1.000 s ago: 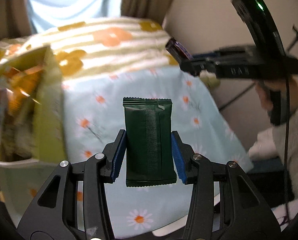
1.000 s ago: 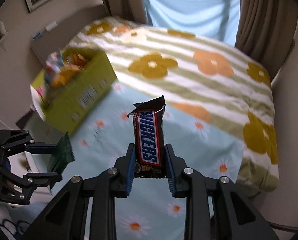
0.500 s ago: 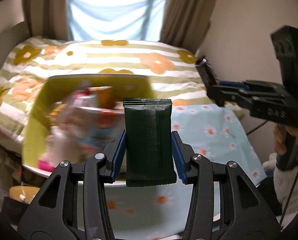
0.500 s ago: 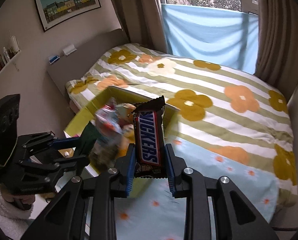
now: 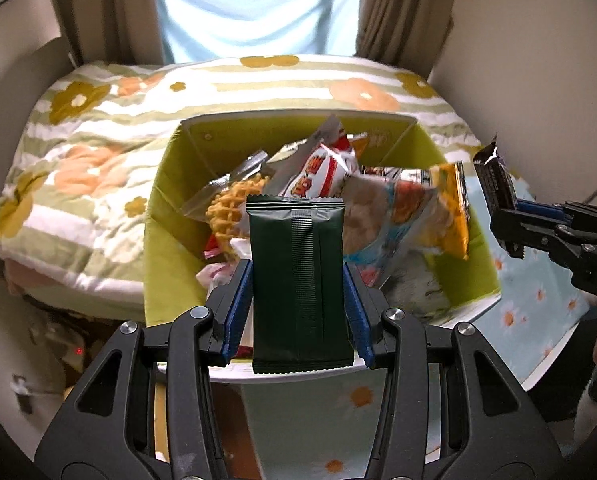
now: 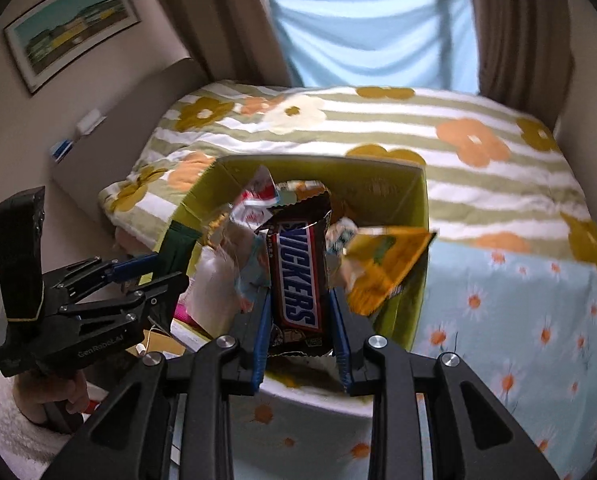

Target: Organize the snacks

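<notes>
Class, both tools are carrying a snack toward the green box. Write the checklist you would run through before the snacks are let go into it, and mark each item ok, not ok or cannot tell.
1. Left tool shut on the dark green packet: ok.
2. Right tool shut on the Snickers bar: ok.
3. Green box open at the top: ok.
4. Free room in the box: not ok; snack bags are piled above its rim.
5. The two tools apart from each other: ok.
6. Packets directly over the box opening: cannot tell.
</notes>
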`<act>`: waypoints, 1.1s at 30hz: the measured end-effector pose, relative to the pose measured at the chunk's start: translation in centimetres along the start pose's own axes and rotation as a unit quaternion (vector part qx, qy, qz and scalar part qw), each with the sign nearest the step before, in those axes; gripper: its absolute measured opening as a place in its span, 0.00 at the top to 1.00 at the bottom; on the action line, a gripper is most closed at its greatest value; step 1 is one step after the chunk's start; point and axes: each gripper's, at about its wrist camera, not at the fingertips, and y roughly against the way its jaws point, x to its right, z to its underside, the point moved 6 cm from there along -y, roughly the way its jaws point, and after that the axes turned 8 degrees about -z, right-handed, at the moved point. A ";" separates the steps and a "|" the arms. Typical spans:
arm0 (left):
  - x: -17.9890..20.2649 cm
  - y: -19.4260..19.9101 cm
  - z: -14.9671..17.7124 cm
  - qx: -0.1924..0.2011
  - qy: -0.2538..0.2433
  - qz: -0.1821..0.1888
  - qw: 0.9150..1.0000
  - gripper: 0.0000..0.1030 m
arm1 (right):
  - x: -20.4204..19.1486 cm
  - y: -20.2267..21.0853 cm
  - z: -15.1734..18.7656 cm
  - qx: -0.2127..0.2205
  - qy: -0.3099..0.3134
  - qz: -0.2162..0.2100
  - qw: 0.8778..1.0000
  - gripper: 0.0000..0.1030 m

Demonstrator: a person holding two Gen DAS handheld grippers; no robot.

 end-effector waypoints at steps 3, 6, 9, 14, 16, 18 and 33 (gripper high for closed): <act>0.1 -0.4 0.3 -0.001 -0.007 0.002 1.000 0.59 | 0.4 -0.5 0.9 -0.012 -0.016 0.010 1.000 0.75; 0.7 -0.5 0.5 -0.009 -0.010 0.016 1.000 0.16 | 0.8 -0.5 1.4 -0.013 -0.028 0.017 0.999 0.75; 0.9 0.2 0.5 0.015 -0.009 -0.002 1.000 0.00 | 1.0 -0.3 1.8 -0.006 -0.046 0.024 0.999 0.75; 0.2 0.7 1.6 0.004 0.002 -0.008 1.000 0.00 | 0.5 -0.2 2.3 0.003 -0.043 0.040 0.998 0.75; -0.3 0.8 1.9 0.005 0.005 -0.017 1.000 0.00 | 0.0 -0.6 2.2 0.001 -0.038 0.037 0.999 0.75; -0.8 1.0 2.0 0.007 0.011 -0.027 1.000 0.00 | -0.3 -1.1 2.4 -0.002 -0.034 0.032 0.999 0.75; -1.9 -0.4 3.4 -0.006 0.020 -0.024 0.999 0.00 | 2.0 -3.4 4.2 -0.015 -0.076 0.096 0.992 0.01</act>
